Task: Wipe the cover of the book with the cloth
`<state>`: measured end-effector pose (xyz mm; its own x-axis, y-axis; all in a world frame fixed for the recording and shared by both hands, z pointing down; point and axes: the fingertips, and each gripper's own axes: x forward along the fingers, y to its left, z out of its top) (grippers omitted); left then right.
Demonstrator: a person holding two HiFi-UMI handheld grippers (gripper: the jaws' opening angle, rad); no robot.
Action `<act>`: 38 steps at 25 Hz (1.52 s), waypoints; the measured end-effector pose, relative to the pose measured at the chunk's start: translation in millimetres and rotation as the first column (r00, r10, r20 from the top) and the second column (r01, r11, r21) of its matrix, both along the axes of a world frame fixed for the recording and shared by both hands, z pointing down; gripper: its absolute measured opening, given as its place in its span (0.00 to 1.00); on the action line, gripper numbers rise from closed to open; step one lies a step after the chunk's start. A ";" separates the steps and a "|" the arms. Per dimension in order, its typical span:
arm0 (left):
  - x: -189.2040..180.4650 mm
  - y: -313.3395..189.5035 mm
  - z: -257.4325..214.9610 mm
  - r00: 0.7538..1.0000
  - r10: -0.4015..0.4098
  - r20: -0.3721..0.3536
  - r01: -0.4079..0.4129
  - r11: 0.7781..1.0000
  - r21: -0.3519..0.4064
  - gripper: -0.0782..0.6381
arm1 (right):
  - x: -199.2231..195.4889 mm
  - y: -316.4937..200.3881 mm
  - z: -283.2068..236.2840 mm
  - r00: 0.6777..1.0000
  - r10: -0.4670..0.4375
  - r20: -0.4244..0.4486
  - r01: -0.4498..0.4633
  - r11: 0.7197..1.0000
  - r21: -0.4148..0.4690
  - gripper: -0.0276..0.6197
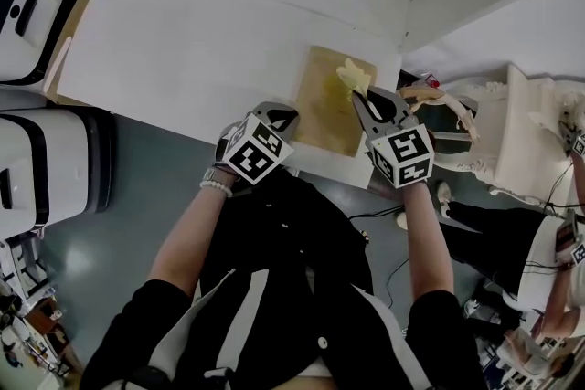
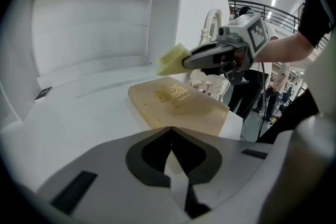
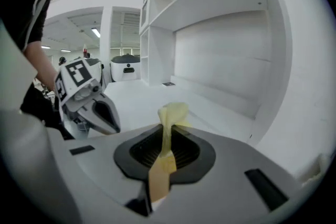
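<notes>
The book (image 1: 322, 110) lies flat, cover up, at the near edge of the white table (image 1: 183, 50). The right tongs (image 1: 362, 96) are clamped on a yellow cloth (image 1: 355, 75), held above the book's 2 o'clock corner. The wipe looks about to begin: lower, then sweep toward 7 o'clock. The left tongs (image 1: 281, 116), closed on nothing, sit just beside its 9 o'clock edge, both forearms reaching forward.

Left tool (image 2: 170, 132), jaws together; right tool (image 3: 167, 131), jaws tight on cloth (image 3: 171, 113).
</notes>
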<state>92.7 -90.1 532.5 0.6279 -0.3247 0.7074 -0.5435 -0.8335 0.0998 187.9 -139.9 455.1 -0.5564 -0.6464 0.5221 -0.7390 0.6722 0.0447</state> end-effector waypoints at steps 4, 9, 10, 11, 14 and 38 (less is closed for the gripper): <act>3.1 0.6 -4.8 1.000 -0.001 -0.019 0.001 1.000 0.003 0.11 | 3.5 -39.0 4.9 0.997 0.071 -0.024 -0.070 0.997 0.011 0.10; 7.2 1.9 -1.9 1.000 0.003 -0.014 -0.003 1.000 -0.002 0.11 | 3.0 -68.7 22.0 0.991 0.120 -0.067 -0.121 0.993 -0.008 0.10; 7.1 1.9 -1.7 1.000 0.001 -0.014 -0.001 1.000 -0.003 0.11 | 2.4 -71.7 26.0 0.989 0.124 -0.079 -0.126 0.992 -0.015 0.10; 7.0 1.8 -1.8 1.000 -0.002 -0.016 0.002 1.000 -0.004 0.11 | 1.7 -73.8 30.3 0.988 0.124 -0.095 -0.127 0.992 -0.022 0.10; 7.4 1.7 -2.5 1.000 -0.006 -0.013 0.006 1.000 0.001 0.11 | -1.4 -75.0 45.8 0.982 0.105 -0.160 -0.114 0.992 -0.047 0.10; 1.1 -2.4 -4.5 0.995 -0.072 -0.066 0.071 0.997 -0.020 0.11 | -60.6 0.8 63.5 0.963 -0.185 -0.194 0.183 0.983 -0.027 0.10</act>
<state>93.8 -92.5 528.0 0.6492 -0.3580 0.6711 -0.5933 -0.7905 0.1522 127.3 -139.1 518.6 -0.5520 -0.5373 0.6376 -0.5804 0.7966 0.1689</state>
